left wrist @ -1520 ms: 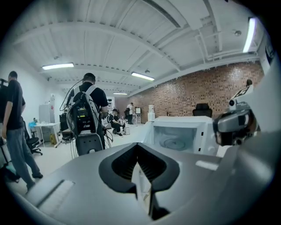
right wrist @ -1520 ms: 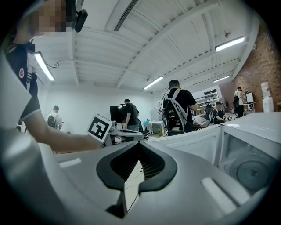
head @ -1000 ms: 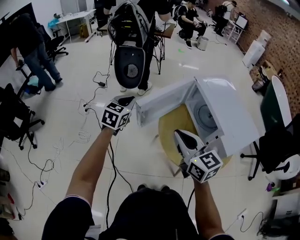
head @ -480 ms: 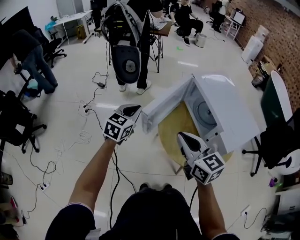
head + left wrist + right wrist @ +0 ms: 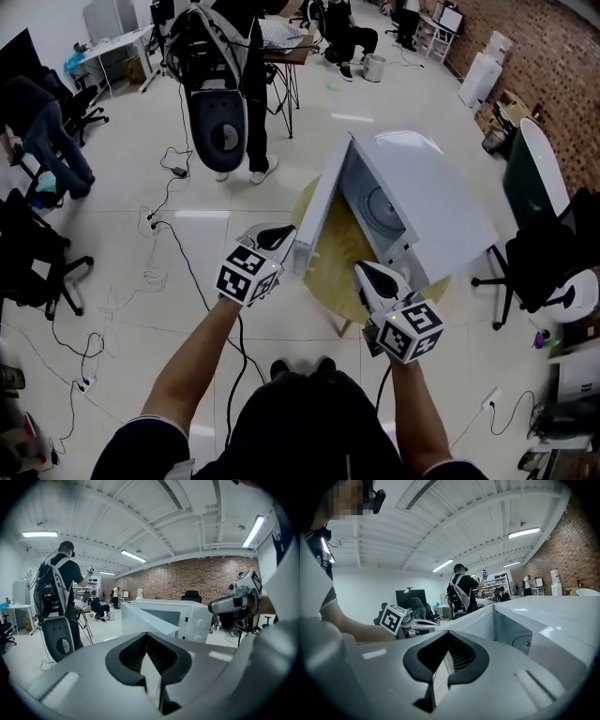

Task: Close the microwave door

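Observation:
The white microwave (image 5: 441, 202) stands on a round wooden table (image 5: 339, 272), its cavity and turntable (image 5: 380, 206) showing. Its door (image 5: 322, 199) stands partly open, swung out toward me at the left. My left gripper (image 5: 284, 231) is shut and empty, its tip right by the door's outer face near the free edge; whether it touches I cannot tell. The right gripper (image 5: 362, 270) is shut and empty, low in front of the microwave's control side. In the left gripper view the door (image 5: 149, 619) stretches ahead of the jaws (image 5: 147, 638). The right gripper view shows the door (image 5: 474, 619) and cavity beyond its jaws (image 5: 449, 638).
A person carrying a backpack rig (image 5: 217, 89) stands behind the table. Cables (image 5: 169, 220) trail over the floor at left. Office chairs stand at the left (image 5: 28, 248) and right (image 5: 544, 248). Desks and seated people fill the back of the room.
The door has swung from wide open toward the microwave, now at a steeper angle. My left gripper moved right and forward beside its edge. The right gripper barely moved.

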Demonstrator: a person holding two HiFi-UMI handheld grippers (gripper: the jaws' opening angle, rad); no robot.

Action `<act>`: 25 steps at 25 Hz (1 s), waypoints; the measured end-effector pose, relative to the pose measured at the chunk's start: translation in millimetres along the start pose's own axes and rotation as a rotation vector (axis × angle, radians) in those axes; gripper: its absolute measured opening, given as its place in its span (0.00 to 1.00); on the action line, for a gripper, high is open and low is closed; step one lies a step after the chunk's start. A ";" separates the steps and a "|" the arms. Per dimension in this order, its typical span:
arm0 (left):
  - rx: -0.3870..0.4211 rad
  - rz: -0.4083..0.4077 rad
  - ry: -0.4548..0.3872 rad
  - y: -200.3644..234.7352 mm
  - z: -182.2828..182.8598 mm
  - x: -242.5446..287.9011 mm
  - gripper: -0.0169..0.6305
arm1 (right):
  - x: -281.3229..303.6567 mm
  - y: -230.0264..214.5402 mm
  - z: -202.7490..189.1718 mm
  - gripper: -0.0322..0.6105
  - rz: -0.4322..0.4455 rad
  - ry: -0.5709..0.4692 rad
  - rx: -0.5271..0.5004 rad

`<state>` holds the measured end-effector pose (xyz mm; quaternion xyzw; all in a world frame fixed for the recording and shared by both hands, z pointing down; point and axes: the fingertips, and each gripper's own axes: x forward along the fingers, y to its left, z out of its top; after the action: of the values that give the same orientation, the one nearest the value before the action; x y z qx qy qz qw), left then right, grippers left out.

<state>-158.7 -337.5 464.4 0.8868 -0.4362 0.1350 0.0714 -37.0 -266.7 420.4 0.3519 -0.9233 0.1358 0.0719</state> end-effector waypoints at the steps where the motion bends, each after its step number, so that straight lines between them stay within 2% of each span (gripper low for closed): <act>1: -0.003 -0.009 0.001 -7.4 0.3 4.3 0.03 | -4.8 -2.3 -1.2 0.05 -0.008 0.000 0.004; 12: 0.011 -0.139 0.010 -83.8 12.0 65.5 0.03 | -63.3 -44.5 -9.0 0.05 -0.108 -0.013 0.045; 25: 0.097 -0.284 0.024 -145.2 31.0 128.7 0.03 | -103.6 -75.6 -7.9 0.05 -0.186 -0.041 0.067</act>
<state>37.0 -353.8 472.4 0.9403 -0.2983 0.1552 0.0522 90.8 -253.1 419.4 0.4408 -0.8830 0.1522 0.0534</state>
